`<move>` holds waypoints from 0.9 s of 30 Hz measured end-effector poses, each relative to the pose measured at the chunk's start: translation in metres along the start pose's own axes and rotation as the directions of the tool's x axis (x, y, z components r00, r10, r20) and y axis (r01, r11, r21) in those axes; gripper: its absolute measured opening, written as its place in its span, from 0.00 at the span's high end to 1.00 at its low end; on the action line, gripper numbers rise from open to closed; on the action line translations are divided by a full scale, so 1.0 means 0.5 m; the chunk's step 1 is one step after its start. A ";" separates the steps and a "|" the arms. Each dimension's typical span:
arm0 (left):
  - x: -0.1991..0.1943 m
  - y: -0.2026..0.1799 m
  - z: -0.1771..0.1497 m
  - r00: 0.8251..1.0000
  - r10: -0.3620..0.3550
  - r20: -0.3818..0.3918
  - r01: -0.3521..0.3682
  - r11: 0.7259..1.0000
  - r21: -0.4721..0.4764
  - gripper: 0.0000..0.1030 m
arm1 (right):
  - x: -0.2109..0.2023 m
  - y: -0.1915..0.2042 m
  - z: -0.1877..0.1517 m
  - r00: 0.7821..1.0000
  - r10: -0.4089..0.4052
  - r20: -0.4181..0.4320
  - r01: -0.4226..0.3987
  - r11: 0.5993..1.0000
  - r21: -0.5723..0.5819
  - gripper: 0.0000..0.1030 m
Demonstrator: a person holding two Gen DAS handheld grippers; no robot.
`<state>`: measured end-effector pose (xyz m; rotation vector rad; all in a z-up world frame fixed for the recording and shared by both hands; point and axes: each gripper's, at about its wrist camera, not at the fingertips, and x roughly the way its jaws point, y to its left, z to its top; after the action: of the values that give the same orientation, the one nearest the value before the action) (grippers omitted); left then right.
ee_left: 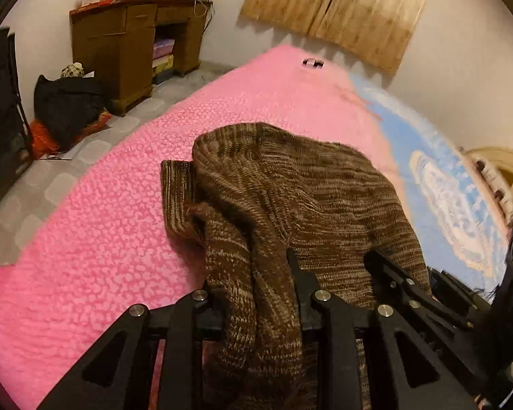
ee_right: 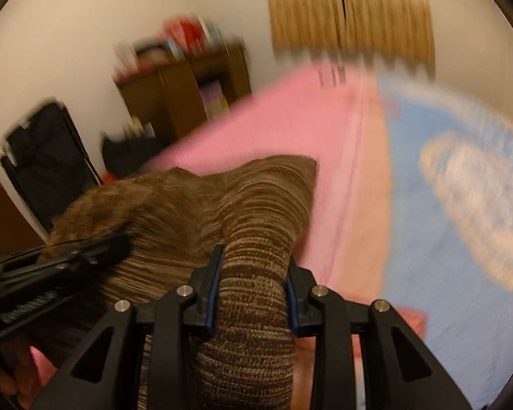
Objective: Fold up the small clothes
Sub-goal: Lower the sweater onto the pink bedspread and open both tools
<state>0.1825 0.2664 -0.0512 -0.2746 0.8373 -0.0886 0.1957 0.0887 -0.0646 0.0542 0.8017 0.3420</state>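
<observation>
A brown marled knit sweater (ee_left: 290, 177) lies bunched on a pink blanket (ee_left: 119, 222) that covers a bed. One ribbed cuff sticks out to the left. My left gripper (ee_left: 256, 283) is shut on a thick fold of the knit, which drapes over its left finger and hides it. My right gripper (ee_right: 253, 266) is shut on another rolled part of the sweater (ee_right: 188, 205), with its blue-edged pads pressed against both sides. Both grippers sit close together at the near edge of the garment. The left gripper (ee_right: 85, 253) also shows at the left of the right wrist view.
A blue patterned blanket (ee_left: 427, 171) covers the bed's right side. A brown desk (ee_left: 119, 44) with clutter on it stands by the far wall. A black bag (ee_left: 68, 102) sits on the tiled floor. A small dark object (ee_left: 313, 64) lies at the bed's far end. The right wrist view is blurred.
</observation>
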 end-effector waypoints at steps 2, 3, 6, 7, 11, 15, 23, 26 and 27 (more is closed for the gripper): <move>-0.004 0.013 -0.005 0.999 -0.035 0.011 0.036 0.999 -0.020 0.70 | -0.013 -0.009 0.005 1.000 0.021 0.017 -0.022 1.000 0.021 0.61; -0.005 0.021 -0.008 0.999 -0.050 0.004 0.050 0.998 -0.040 0.69 | -0.014 -0.008 0.006 1.000 0.009 0.023 -0.009 1.000 0.011 0.59; -0.025 0.047 -0.017 0.996 -0.092 -0.020 0.089 0.988 -0.126 0.67 | -0.012 -0.013 0.000 1.000 0.018 -0.002 -0.018 1.000 0.015 0.45; -0.040 0.052 -0.018 0.995 -0.099 -0.024 0.094 0.986 -0.141 0.66 | -0.025 -0.018 -0.005 1.000 0.026 -0.004 -0.026 0.999 0.028 0.37; -0.106 0.044 -0.040 0.999 -0.041 -0.003 0.040 0.991 -0.128 0.49 | -0.111 -0.032 -0.043 0.995 0.094 0.034 -0.095 0.995 0.037 0.36; -0.106 0.044 -0.069 0.996 -0.084 -0.035 0.077 0.983 -0.164 0.48 | -0.122 -0.015 -0.092 0.994 0.087 -0.072 -0.085 0.996 0.033 0.32; -0.086 0.044 -0.077 0.994 -0.108 0.004 0.106 0.968 -0.229 0.43 | -0.115 0.009 -0.126 0.990 0.094 -0.103 -0.092 0.996 0.024 0.63; -0.084 0.056 -0.055 0.962 -0.265 -0.068 0.230 0.917 -0.326 0.82 | -0.124 0.002 -0.105 0.984 0.129 -0.122 -0.123 0.991 0.053 0.79; -0.093 0.055 -0.051 0.956 -0.286 -0.069 0.248 0.910 -0.333 0.82 | -0.135 0.000 -0.097 0.980 0.156 -0.120 -0.149 0.986 0.072 0.79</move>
<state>0.1317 0.2962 -0.0417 -0.6988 0.9258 -0.2277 0.1175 0.0630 -0.0515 0.1547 0.9349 0.4690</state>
